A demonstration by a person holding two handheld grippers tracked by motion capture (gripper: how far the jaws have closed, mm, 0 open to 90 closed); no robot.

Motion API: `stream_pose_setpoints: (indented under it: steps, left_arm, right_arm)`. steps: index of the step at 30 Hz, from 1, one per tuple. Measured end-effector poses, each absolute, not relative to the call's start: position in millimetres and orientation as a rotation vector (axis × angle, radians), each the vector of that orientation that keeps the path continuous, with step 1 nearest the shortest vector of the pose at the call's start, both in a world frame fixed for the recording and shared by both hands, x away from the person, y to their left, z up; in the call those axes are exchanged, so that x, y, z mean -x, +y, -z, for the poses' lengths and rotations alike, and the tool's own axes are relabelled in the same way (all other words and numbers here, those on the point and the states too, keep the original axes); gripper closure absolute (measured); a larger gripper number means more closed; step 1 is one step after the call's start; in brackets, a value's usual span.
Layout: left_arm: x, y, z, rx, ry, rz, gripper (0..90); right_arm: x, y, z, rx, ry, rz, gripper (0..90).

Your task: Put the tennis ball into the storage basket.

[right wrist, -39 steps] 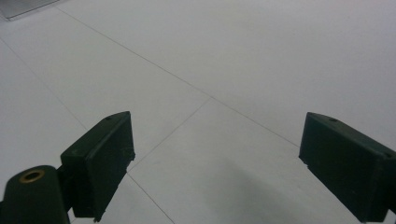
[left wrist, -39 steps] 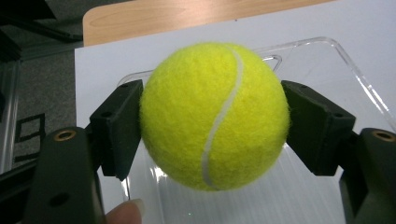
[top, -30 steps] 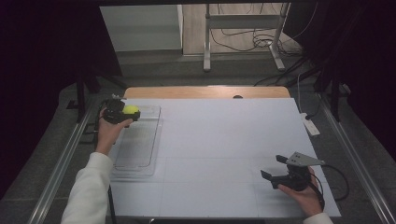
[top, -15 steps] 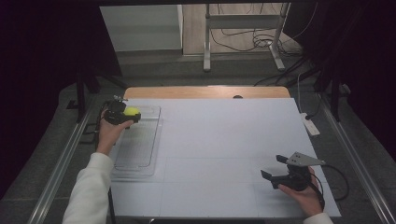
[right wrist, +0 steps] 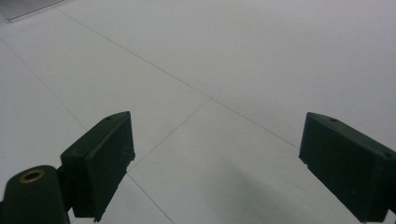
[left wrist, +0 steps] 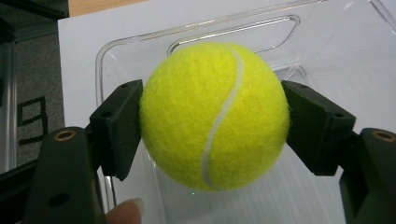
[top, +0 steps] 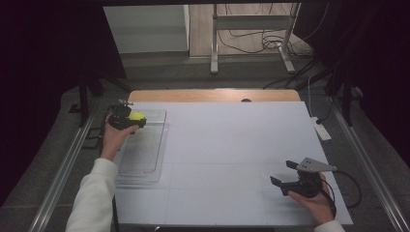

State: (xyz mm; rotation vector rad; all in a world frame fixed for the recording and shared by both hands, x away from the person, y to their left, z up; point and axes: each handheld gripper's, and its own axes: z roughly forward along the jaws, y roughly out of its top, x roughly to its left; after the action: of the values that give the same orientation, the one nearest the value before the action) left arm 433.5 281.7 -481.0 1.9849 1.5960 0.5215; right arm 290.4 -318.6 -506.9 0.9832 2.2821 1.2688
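One tennis ball [left wrist: 214, 115] clamped in left gripper [left wrist: 212, 126], seam upright; right gripper [right wrist: 217, 163] agape.

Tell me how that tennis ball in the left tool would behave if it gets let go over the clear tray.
The tennis ball is round, so it would likely roll and perhaps bounce inside the clear tray. Its fuzzy felt probably grips well between the left tool pads. It looks light, held by only two side contacts.

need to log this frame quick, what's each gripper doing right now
Left gripper: shut on the tennis ball, over the clear tray.
Right gripper: open, jaws wide apart, nothing between them, above the white table.
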Motion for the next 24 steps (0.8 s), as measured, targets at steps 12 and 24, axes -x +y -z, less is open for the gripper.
stream_pose_setpoints:
  steps: [12,24]
  left_arm:
    - [-437,277,488,-2.027,1.606,-0.512,27.1]
    - [-443,267,496,-2.087,1.620,-0.510,26.9]
  right_arm:
    - [-291,-319,507,-0.985,2.282,-1.268,10.3]
    - [-291,-319,507,-0.982,2.284,-1.267,10.3]
